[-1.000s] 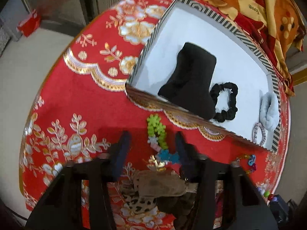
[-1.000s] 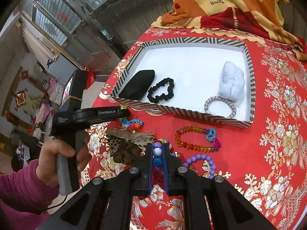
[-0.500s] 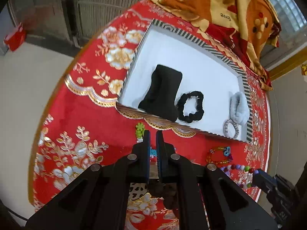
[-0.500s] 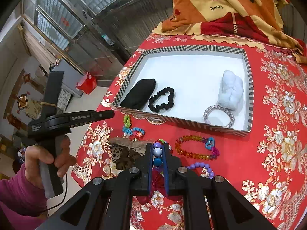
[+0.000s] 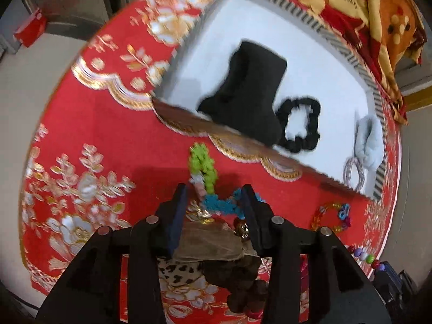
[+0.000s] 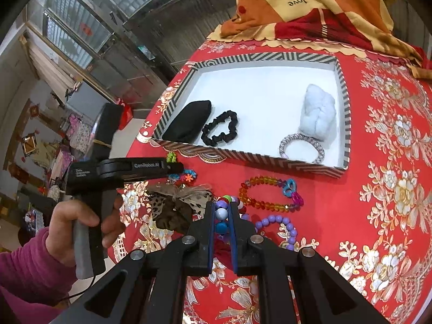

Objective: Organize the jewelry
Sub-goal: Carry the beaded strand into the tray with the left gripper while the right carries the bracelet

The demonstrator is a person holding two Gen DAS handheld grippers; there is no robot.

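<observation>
Left hand-held gripper [image 5: 213,197] opening over green-blue bracelet [image 5: 208,178], lower centre; best lowered astride before pinching. Right hand-held gripper [image 6: 222,210] pinched beaded bracelet [image 6: 222,216].

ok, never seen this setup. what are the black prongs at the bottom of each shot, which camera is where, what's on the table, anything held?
There is no robot. A person holds a hand-held gripper in each hand, and each has a fisheye camera looking along its two fingers; those are the black prongs.

In the left wrist view, the left gripper points steeply down at a green and blue bead bracelet on the red tablecloth. Its jaws are opening around the blue end; nothing is gripped.

In the right wrist view, the right gripper is shut on a strand of coloured beads. The person's hand with the other gripper shows on the left side.

In the striped tray lie a black pouch, a black scrunchie, a pale blue puff and a silver bangle. On the cloth: an amber bead bracelet, purple beads and a leopard-print scrunchie.
</observation>
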